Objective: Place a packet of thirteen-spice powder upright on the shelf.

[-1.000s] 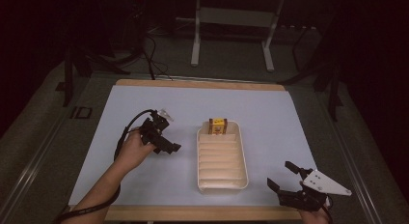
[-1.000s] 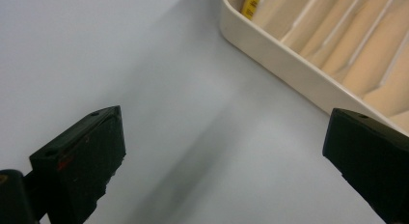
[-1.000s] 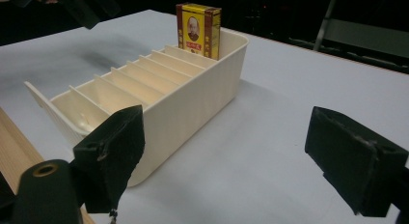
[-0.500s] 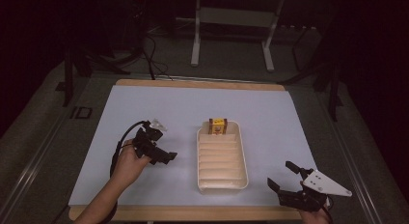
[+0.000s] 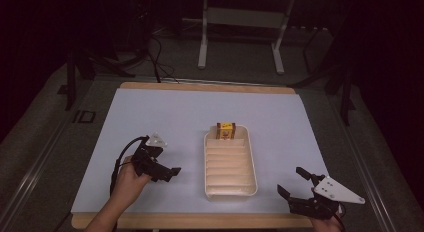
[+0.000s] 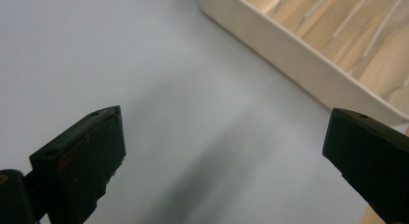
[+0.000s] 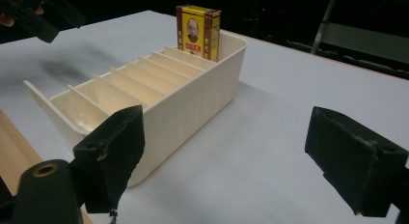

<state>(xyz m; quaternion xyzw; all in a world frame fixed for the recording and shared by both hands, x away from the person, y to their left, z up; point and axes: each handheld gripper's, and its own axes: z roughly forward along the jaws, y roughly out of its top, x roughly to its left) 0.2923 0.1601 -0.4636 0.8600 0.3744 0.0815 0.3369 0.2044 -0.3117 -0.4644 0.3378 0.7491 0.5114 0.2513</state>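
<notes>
With both tongs gaping and empty, risk of knocking over the upright box [image 5: 226, 130] in the far slot of the tray [image 5: 252, 164], between left tongs [image 5: 169, 172] and right tongs [image 5: 296, 183].

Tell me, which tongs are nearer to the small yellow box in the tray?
Left. The left tongs are beside the tray's left wall, nearer the yellow box at its far end. The right tongs sit beyond the tray's near right corner.
</notes>
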